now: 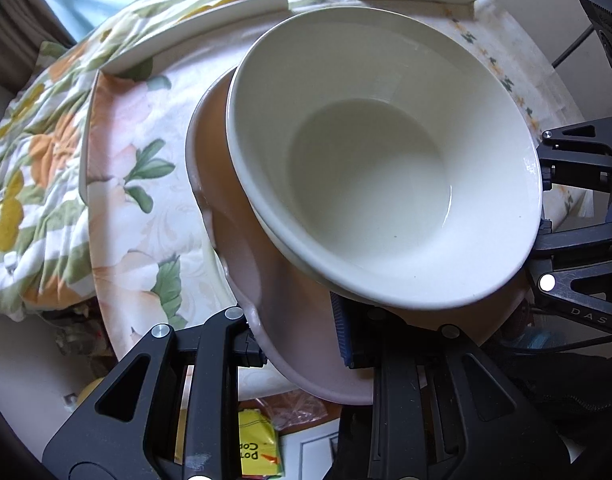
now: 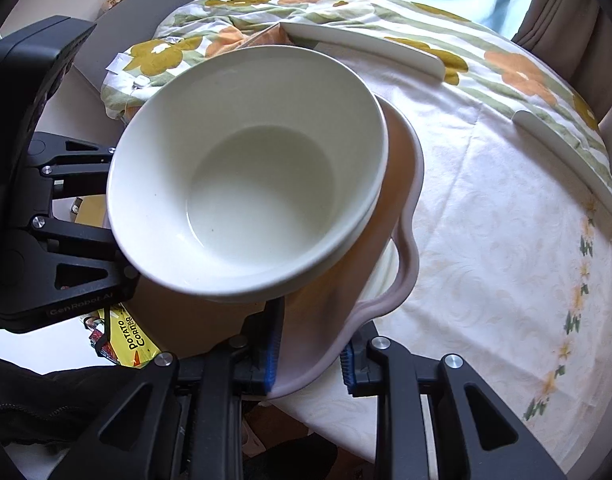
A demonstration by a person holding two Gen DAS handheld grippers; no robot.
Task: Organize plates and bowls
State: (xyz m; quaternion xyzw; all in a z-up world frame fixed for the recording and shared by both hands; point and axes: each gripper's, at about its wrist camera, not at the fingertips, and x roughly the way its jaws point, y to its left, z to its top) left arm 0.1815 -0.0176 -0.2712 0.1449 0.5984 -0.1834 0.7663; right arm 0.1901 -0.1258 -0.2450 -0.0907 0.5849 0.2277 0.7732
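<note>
right wrist view: both tongs (image 2: 309, 354) (image 1: 298, 344) clamped on pink plate (image 2: 401, 216) rim, overhanging table (image 2: 485, 240) edge

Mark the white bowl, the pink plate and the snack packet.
white bowl (image 1: 369, 168), left wrist view, inner floor.
pink plate (image 2: 409, 256), right wrist view, wavy rim.
snack packet (image 2: 136, 340), right wrist view, yellow printed face.

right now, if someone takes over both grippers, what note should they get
Left gripper: shut on the pink plate's rim.
Right gripper: shut on the same plate's rim, at another spot.
White bowl sits on the plate, another white rim just under it. The load is tilted and held over the table edge.
Done: bowl stacked on plate, stack gripped by both grippers.
Left: set the stack down level, then let go. Two white strips lie further along the cloth.
</note>
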